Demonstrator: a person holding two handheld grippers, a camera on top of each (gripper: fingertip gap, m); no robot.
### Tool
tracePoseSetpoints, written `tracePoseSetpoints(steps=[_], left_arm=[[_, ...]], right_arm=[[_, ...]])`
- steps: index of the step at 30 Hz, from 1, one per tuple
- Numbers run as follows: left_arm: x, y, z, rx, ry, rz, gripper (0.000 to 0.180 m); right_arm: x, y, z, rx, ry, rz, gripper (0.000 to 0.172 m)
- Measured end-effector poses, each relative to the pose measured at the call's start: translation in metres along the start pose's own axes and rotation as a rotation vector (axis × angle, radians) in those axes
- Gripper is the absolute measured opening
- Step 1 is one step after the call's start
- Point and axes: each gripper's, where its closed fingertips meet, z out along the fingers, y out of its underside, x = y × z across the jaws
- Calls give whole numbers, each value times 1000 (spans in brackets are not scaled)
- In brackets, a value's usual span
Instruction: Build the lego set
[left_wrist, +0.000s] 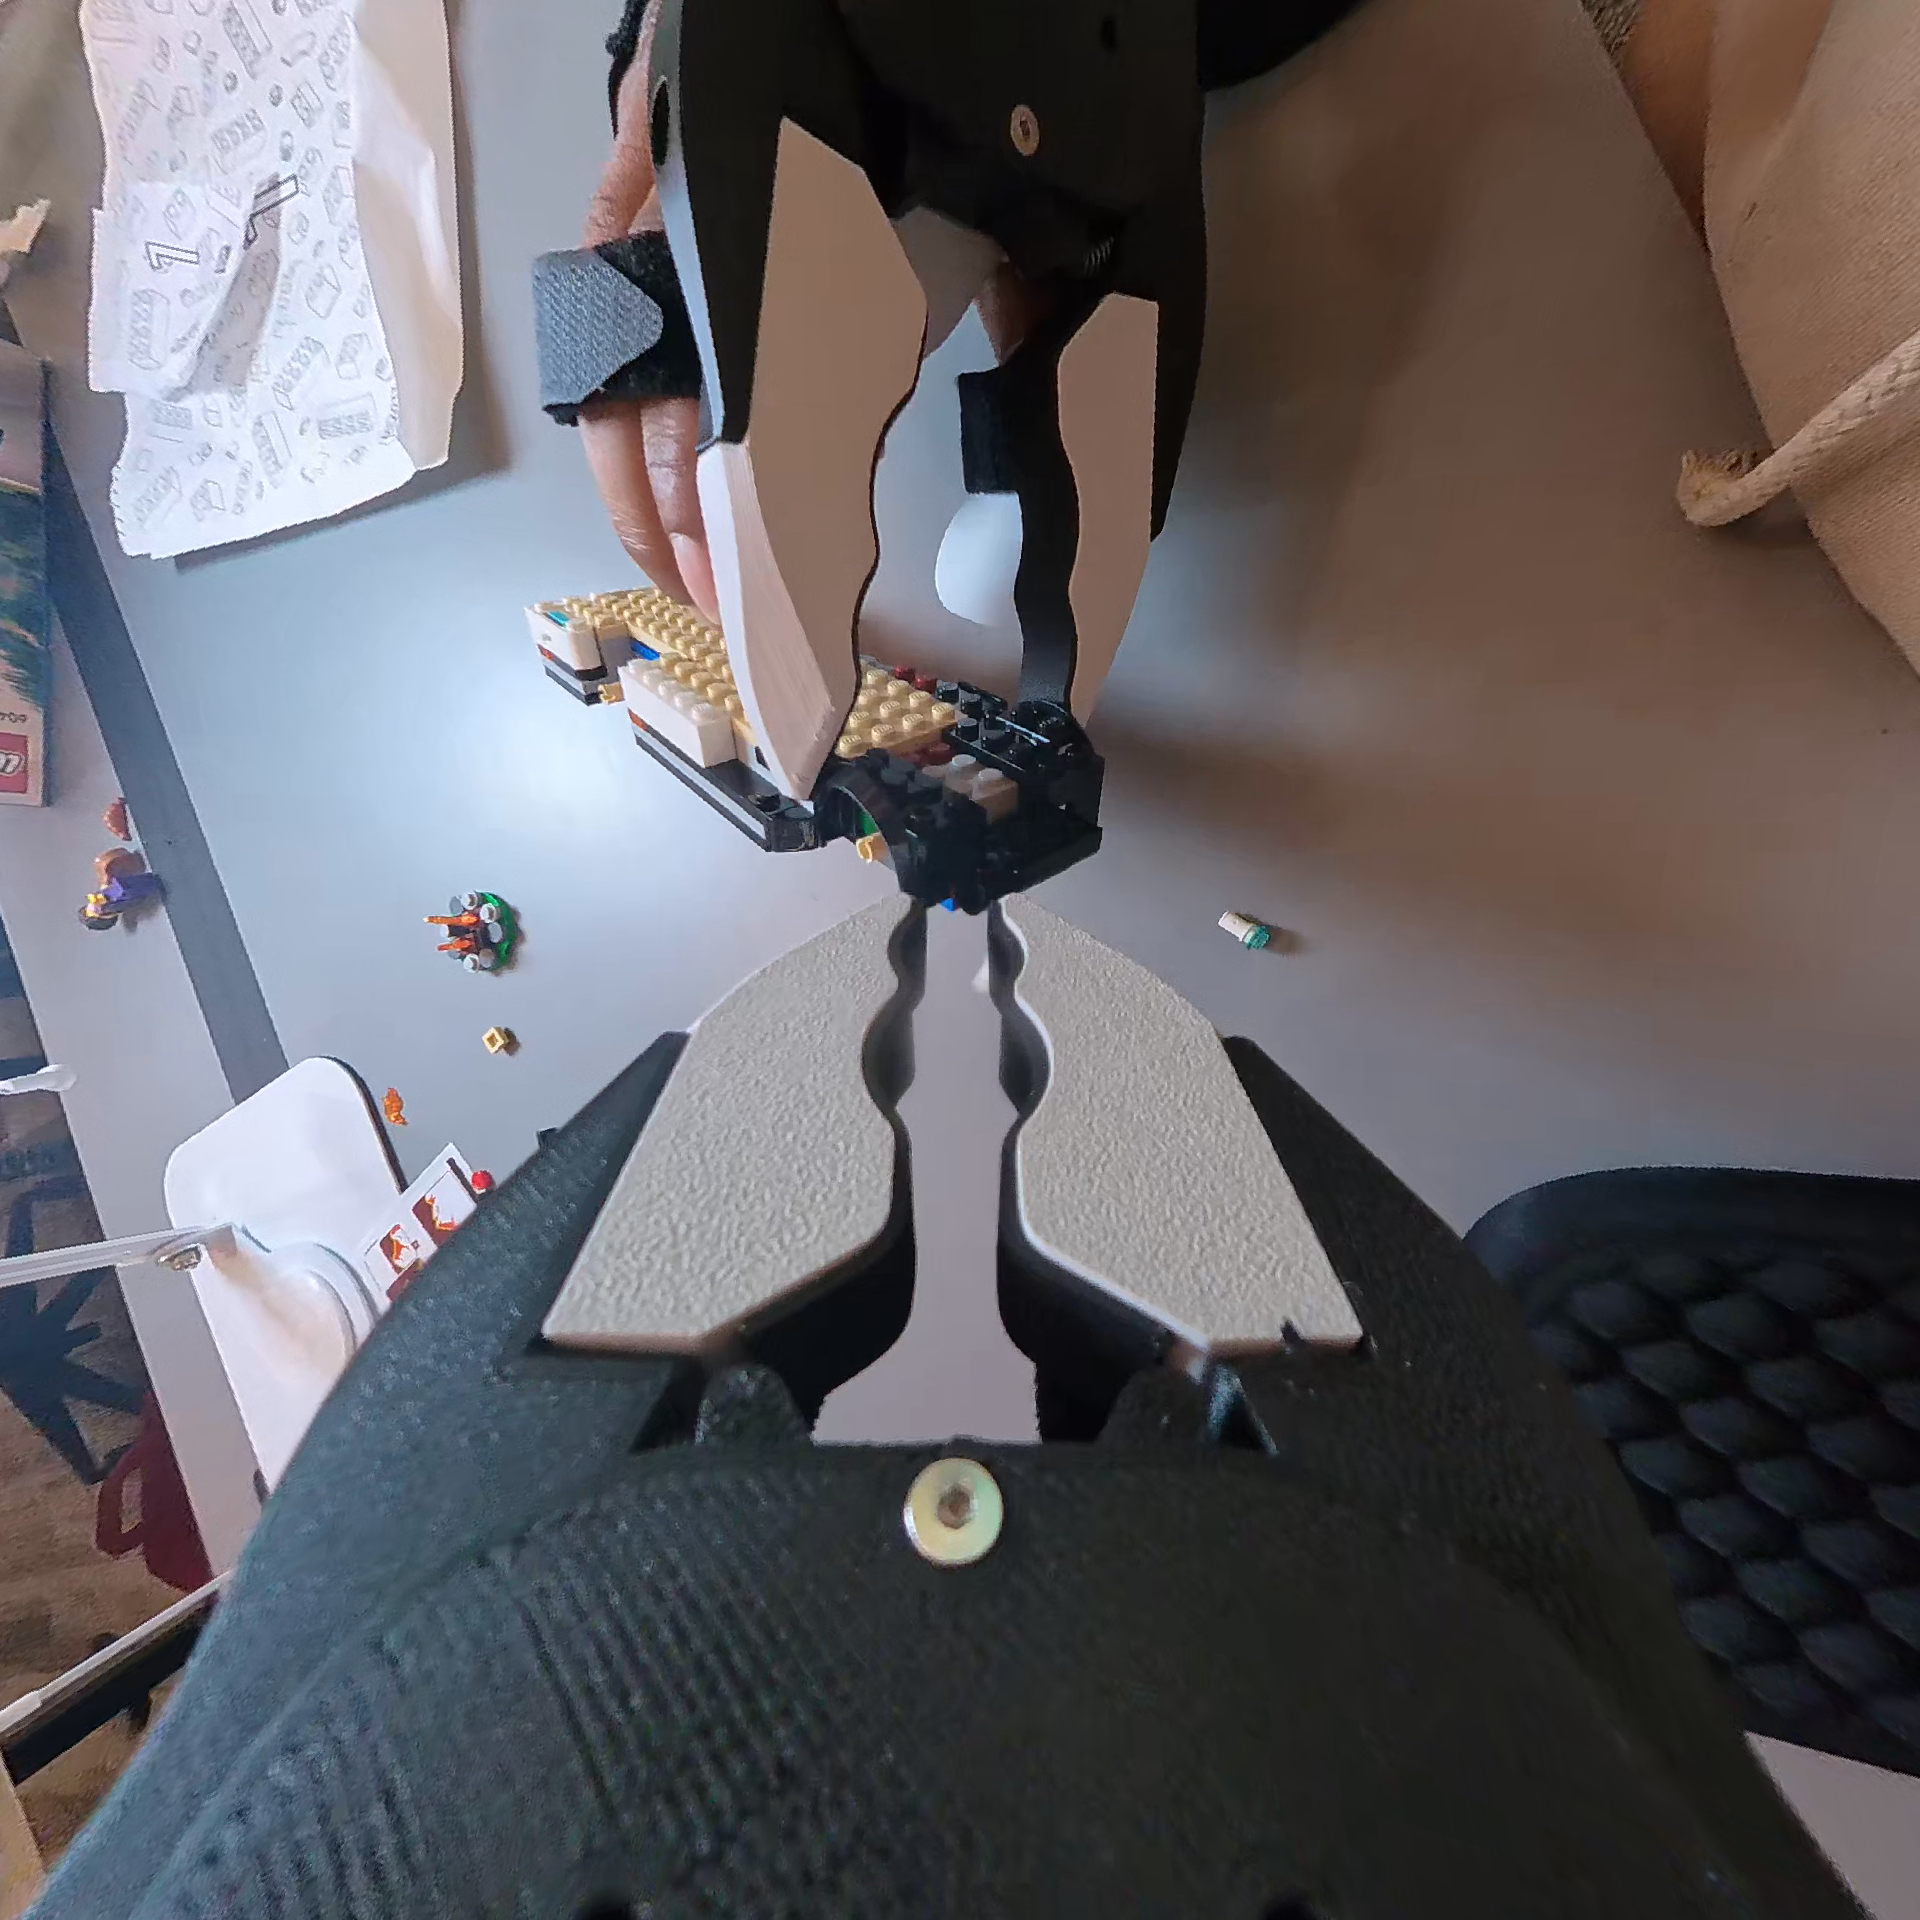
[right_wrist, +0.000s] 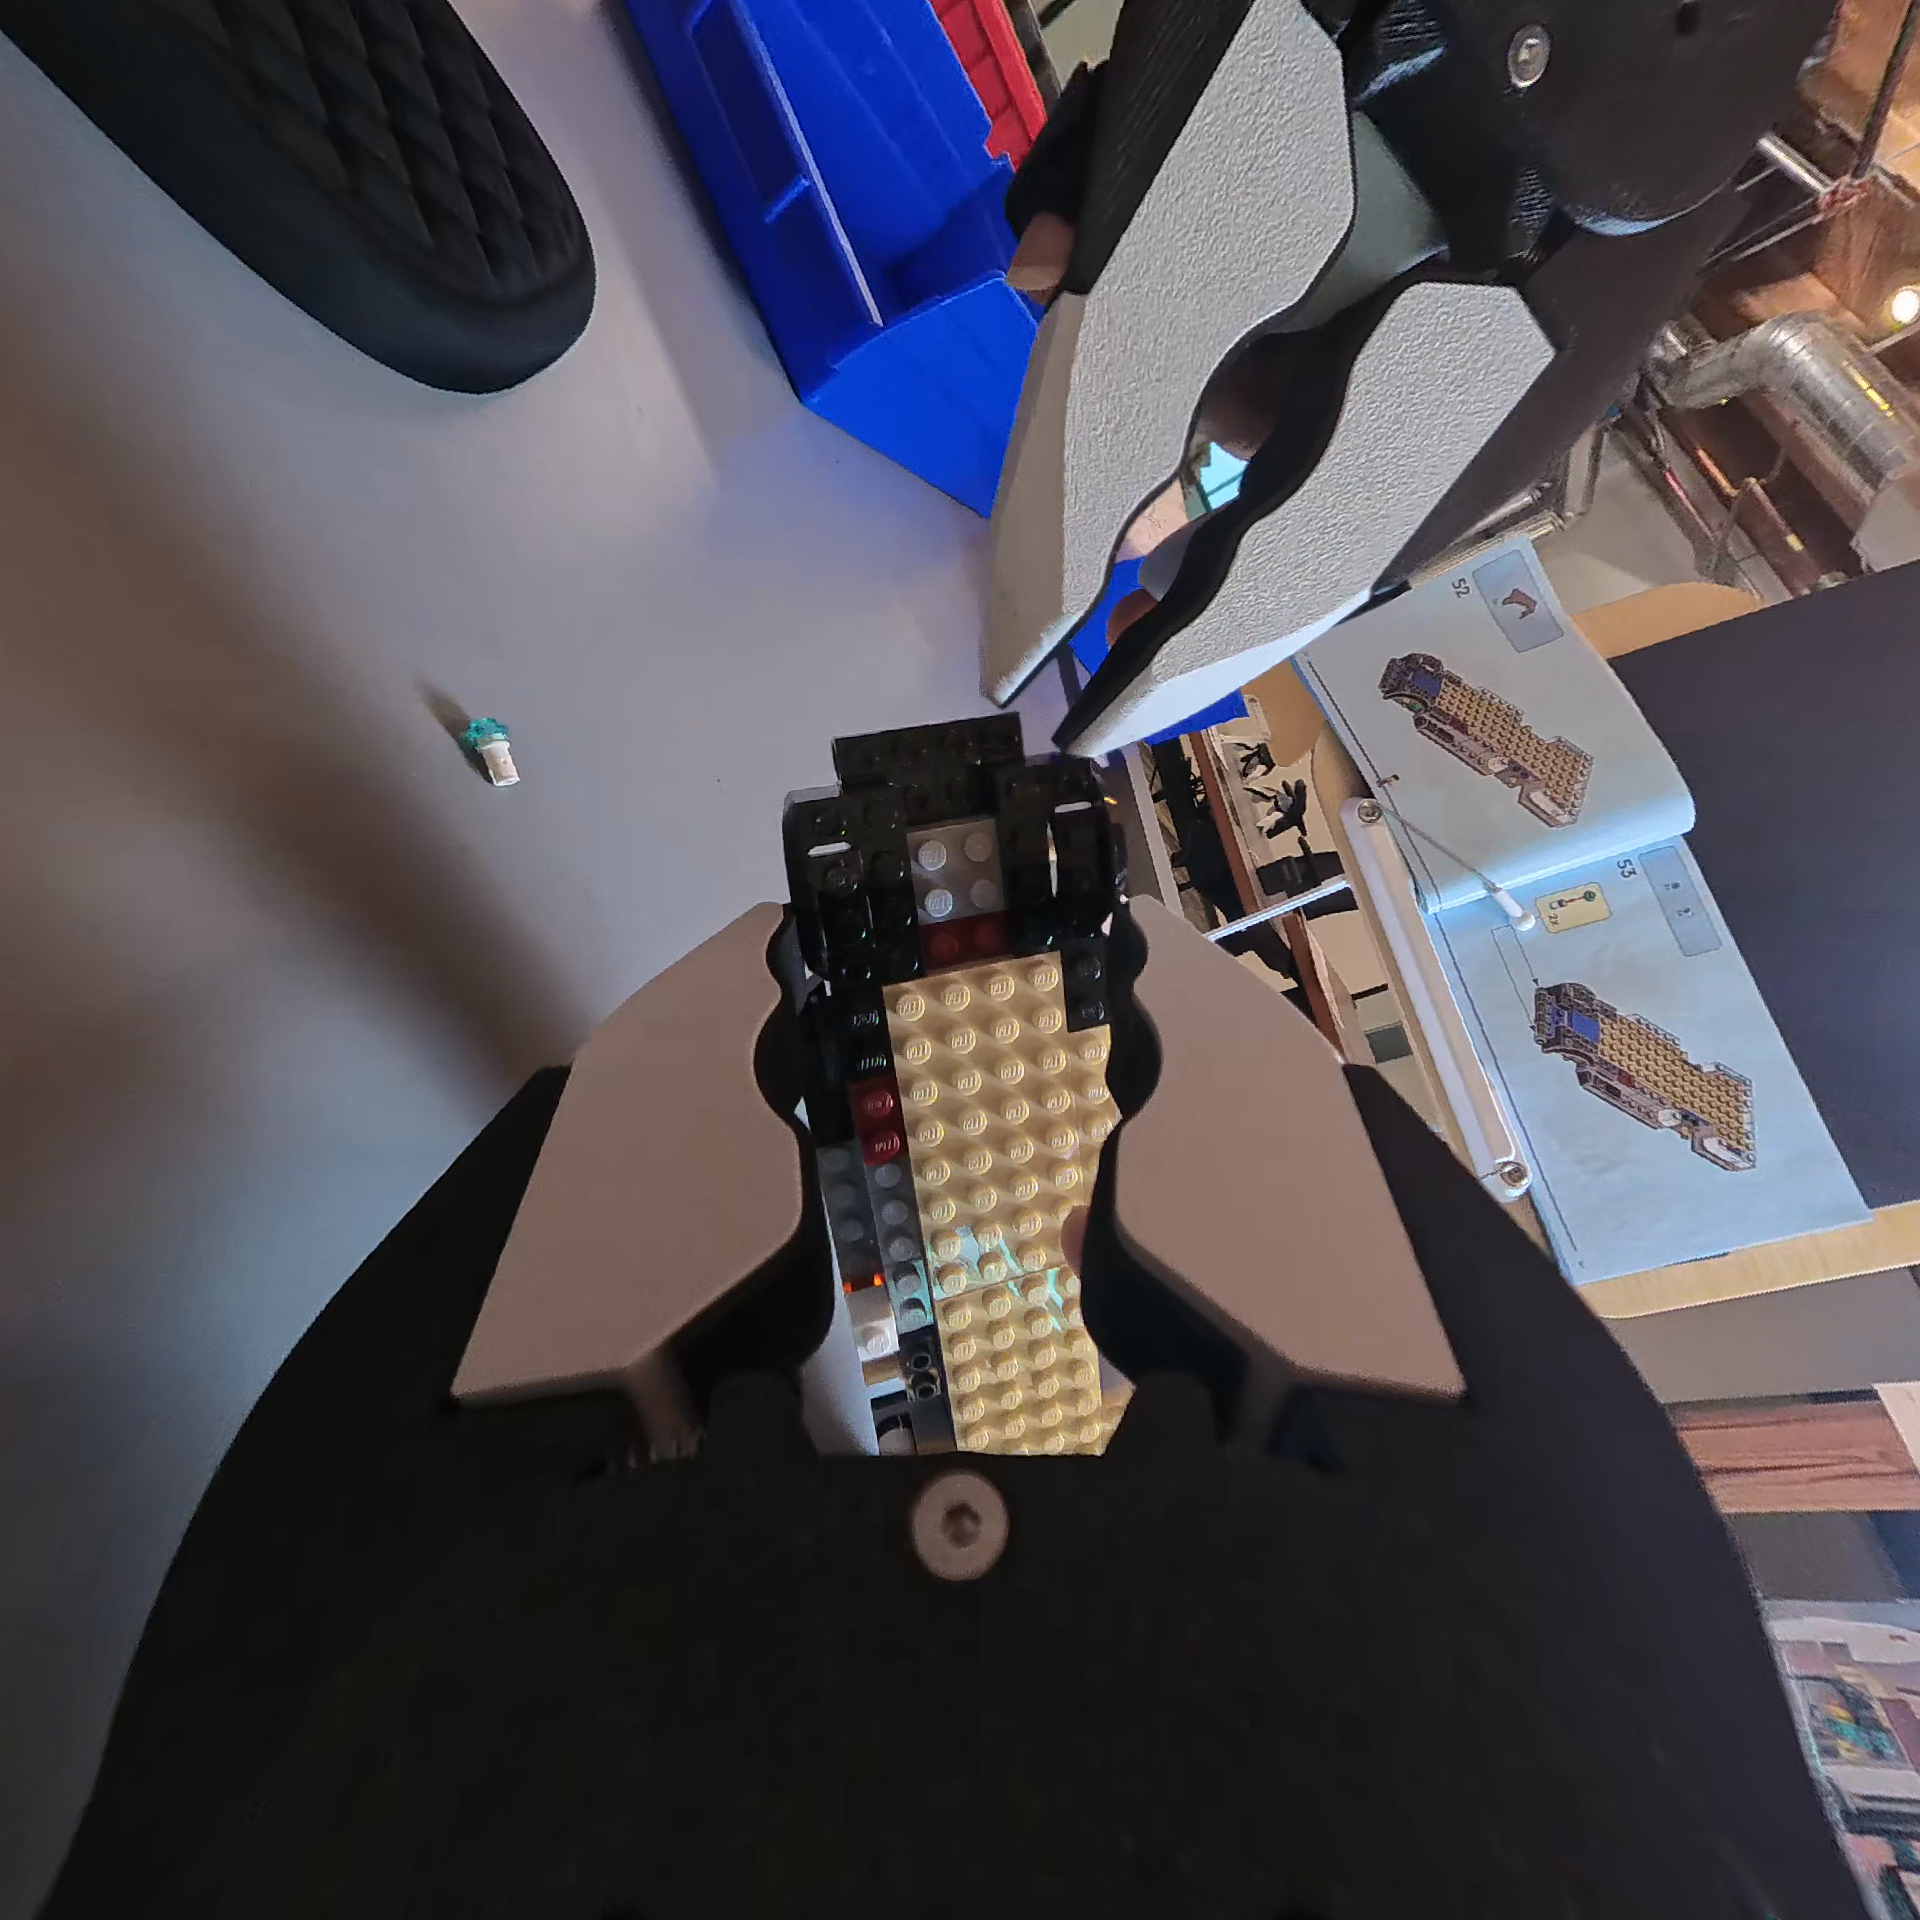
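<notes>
My right gripper (right_wrist: 954, 925) is shut on a brick model (right_wrist: 997, 1091) with a tan studded deck and a black front end, and holds it over the grey table (right_wrist: 312, 831). Its pads press on both sides of the model. In the left wrist view the same gripper (left_wrist: 925, 753) comes from above and holds the model (left_wrist: 904, 717). My left gripper (left_wrist: 958, 914) is open with a narrow gap, its tips right at the black front end. The right wrist view shows the left gripper (right_wrist: 1034, 717) with nothing between its tips.
A small white and teal piece (left_wrist: 1252, 928) lies on the table, right of the model. A green round piece with orange parts (left_wrist: 478, 932) and a tiny tan piece (left_wrist: 500, 1039) lie to the left. A blue bin (right_wrist: 883, 208), an open instruction booklet (right_wrist: 1558, 883) and a black mesh pad (right_wrist: 312, 156) are nearby.
</notes>
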Motion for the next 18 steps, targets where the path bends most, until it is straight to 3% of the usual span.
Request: tracePoseSetpoints(steps=[6,10,13,18], left_arm=[[-4,1,1,32,-27,-34,13],[-15,22,-1,18,-87,-121,16],[-32,63,-2,-7,-176,-293,17],[-49,170,-6,-140,-340,-673,20]], right_arm=[[-1,1,0,-1,-11,13,56],[-3,4,1,-19,-26,12,56],[-1,8,1,-40,-36,21,56],[-7,21,4,-112,-112,24,56]])
